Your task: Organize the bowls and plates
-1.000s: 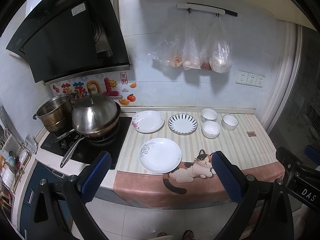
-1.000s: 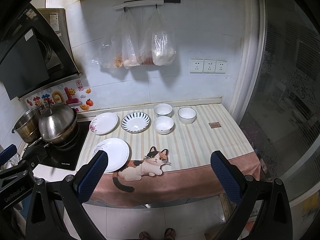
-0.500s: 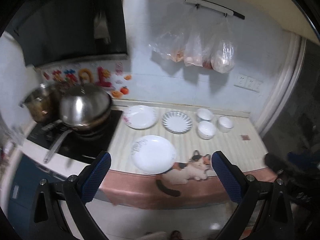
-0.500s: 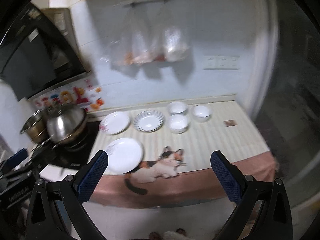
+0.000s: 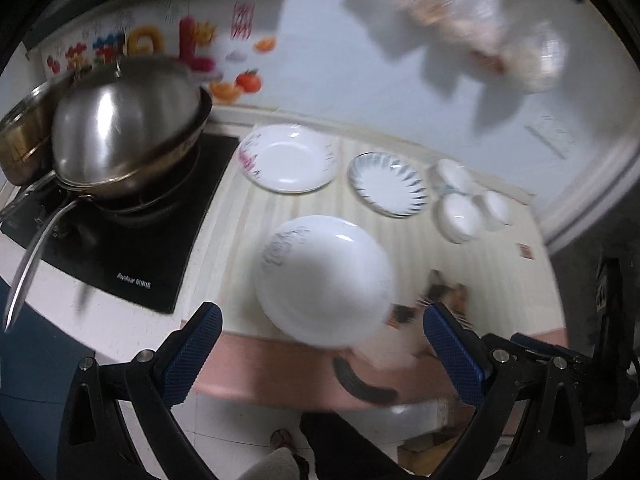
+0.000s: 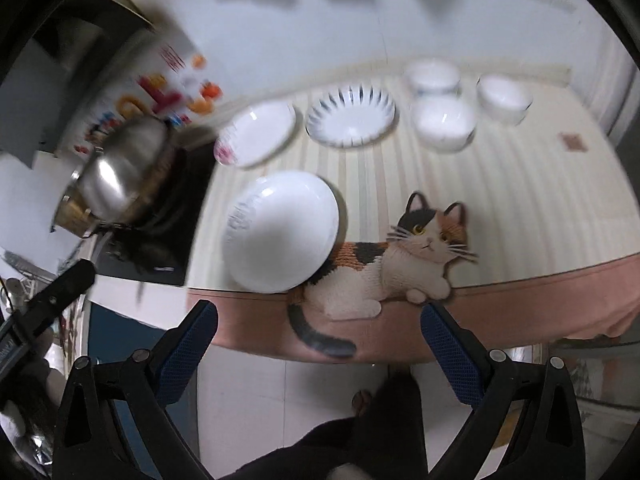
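Note:
A large white plate (image 5: 326, 280) lies near the counter's front edge; it also shows in the right wrist view (image 6: 280, 236). Behind it lie a white plate with pink flowers (image 5: 290, 158) (image 6: 258, 134) and a blue-striped plate (image 5: 388, 188) (image 6: 352, 114). Three white bowls (image 5: 460, 216) (image 6: 444, 122) stand to their right. My left gripper (image 5: 320, 356) is open and empty just in front of the large plate. My right gripper (image 6: 318, 354) is open and empty off the counter's front edge, near the cat picture.
A steel wok with lid (image 5: 124, 132) (image 6: 120, 172) and a pot (image 5: 20, 144) sit on the black cooktop (image 5: 132, 248) at left. The striped counter cloth (image 6: 500, 200) has a cat picture (image 6: 392, 264). Wall behind; floor below.
Both grippers have moved forward and down toward the counter, so the plates and bowls look much larger. The views are blurred by motion. Both grippers stay open.

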Available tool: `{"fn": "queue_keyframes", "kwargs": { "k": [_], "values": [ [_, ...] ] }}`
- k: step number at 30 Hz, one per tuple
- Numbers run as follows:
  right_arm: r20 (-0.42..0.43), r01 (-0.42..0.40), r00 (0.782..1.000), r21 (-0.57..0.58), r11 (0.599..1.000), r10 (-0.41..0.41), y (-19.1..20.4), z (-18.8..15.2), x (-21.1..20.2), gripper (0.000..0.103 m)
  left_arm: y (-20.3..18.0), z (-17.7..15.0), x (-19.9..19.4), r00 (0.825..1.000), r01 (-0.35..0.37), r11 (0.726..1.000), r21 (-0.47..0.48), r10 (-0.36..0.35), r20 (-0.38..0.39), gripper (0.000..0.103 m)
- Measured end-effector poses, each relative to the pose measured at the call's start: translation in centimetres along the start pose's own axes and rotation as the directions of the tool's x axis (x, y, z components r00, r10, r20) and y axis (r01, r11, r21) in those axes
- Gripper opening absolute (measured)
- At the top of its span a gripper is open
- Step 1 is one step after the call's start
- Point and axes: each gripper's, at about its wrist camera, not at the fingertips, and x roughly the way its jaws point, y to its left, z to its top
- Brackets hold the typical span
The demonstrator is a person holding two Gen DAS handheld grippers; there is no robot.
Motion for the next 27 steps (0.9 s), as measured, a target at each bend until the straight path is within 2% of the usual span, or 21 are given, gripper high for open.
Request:
{"fn": "queue_keyframes", "kwargs": {
  "k": [3, 6, 10, 12, 13, 17, 20, 22, 24, 27],
  "values": [
    [-0.109, -0.021, 0.994, 0.029, 0.999, 0.024, -1.8, 2.4, 7.0, 0.094, 1.6, 2.0, 5.1, 0.996, -0.071, 0.997, -0.020, 0.070, -0.051, 0.103],
    [-0.186, -0.029, 0.982, 0.016, 0.999, 0.031, -3.0, 5.1, 13.8, 0.086, 3.3, 3.6, 10.9, 0.982, -0.131, 0.991, -0.027, 0.126, -0.140, 0.103],
    [-0.273, -0.082, 0.959, 0.000, 0.997, 0.079, -3.3, 8.1, 20.7, 0.076, 5.2, 4.2, 16.6, 0.960, -0.119, 0.991, -0.060, 0.099, -0.263, 0.097],
    [-0.308, -0.109, 0.946, -0.005, 0.994, 0.102, -3.3, 9.3, 22.8, 0.069, 5.8, 4.2, 19.3, 0.946, -0.104, 0.992, -0.070, 0.077, -0.315, 0.095],
    [-0.329, -0.116, 0.938, -0.015, 0.993, 0.105, -3.2, 10.0, 24.4, 0.067, 6.0, 4.1, 20.6, 0.936, -0.105, 0.992, -0.071, 0.075, -0.344, 0.090],
    [-0.370, -0.169, 0.918, -0.040, 0.985, 0.142, -2.1, 11.2, 27.5, 0.046, 6.4, 3.4, 23.6, 0.905, -0.089, 0.993, -0.082, 0.046, -0.423, 0.064],
    [-0.410, -0.201, 0.898, -0.057, 0.978, 0.160, -1.1, 11.5, 29.3, 0.032, 6.3, 2.7, 24.5, 0.890, -0.079, 0.993, -0.087, 0.031, -0.456, 0.051],
    [-0.419, -0.208, 0.893, -0.059, 0.976, 0.165, -0.9, 11.8, 29.8, 0.029, 5.8, 2.7, 24.5, 0.895, -0.072, 0.995, -0.070, 0.033, -0.445, 0.048],
    [-0.419, -0.210, 0.893, -0.067, 0.976, 0.163, -0.8, 11.9, 30.0, 0.023, 5.4, 2.4, 24.4, 0.892, -0.087, 0.995, -0.056, 0.053, -0.448, 0.048],
    [-0.412, -0.217, 0.894, -0.050, 0.975, 0.177, -0.9, 11.9, 30.0, 0.018, 5.0, 2.0, 24.0, 0.890, -0.082, 0.994, -0.071, 0.041, -0.454, 0.046]
  ]
}}
